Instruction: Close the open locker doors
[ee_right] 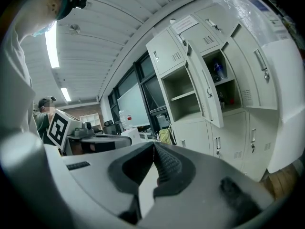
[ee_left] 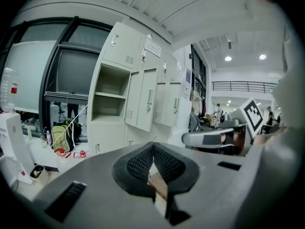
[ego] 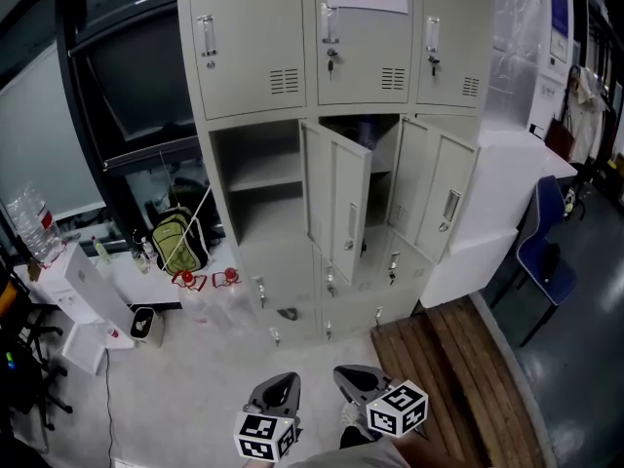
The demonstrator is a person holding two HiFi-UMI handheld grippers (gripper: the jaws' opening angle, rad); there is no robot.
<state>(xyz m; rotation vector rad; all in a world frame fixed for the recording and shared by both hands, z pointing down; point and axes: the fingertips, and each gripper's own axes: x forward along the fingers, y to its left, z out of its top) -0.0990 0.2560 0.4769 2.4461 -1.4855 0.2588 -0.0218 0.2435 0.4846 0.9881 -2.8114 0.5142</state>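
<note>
The left gripper (ego: 276, 394) and right gripper (ego: 359, 382) are held low, well apart from the locker (ego: 255, 66). Both pairs of tongs are pressed together on nothing, probably because no door has been reached yet. Middle-row doors (ego: 338, 199) are seen swung outward. Items (ee_right: 218, 71) inside are shown clearly only in the right gripper view.

Left claw (ego: 279, 388): grey moulded shell with dark slot recesses. Left pads (ee_left: 137, 163) are black, ribbed and petal-shaped. Left cube (ego: 265, 438) at its 6 o'clock, white with black square markers.

Right claw (ego: 355, 380): same grey shell. Right pads (ee_right: 168, 168) black, ribbed. Right cube (ego: 398, 409) at its 4 o'clock, same markings.

Pale grey clothing (ego: 343, 460) at head view's 6 o'clock.
</note>
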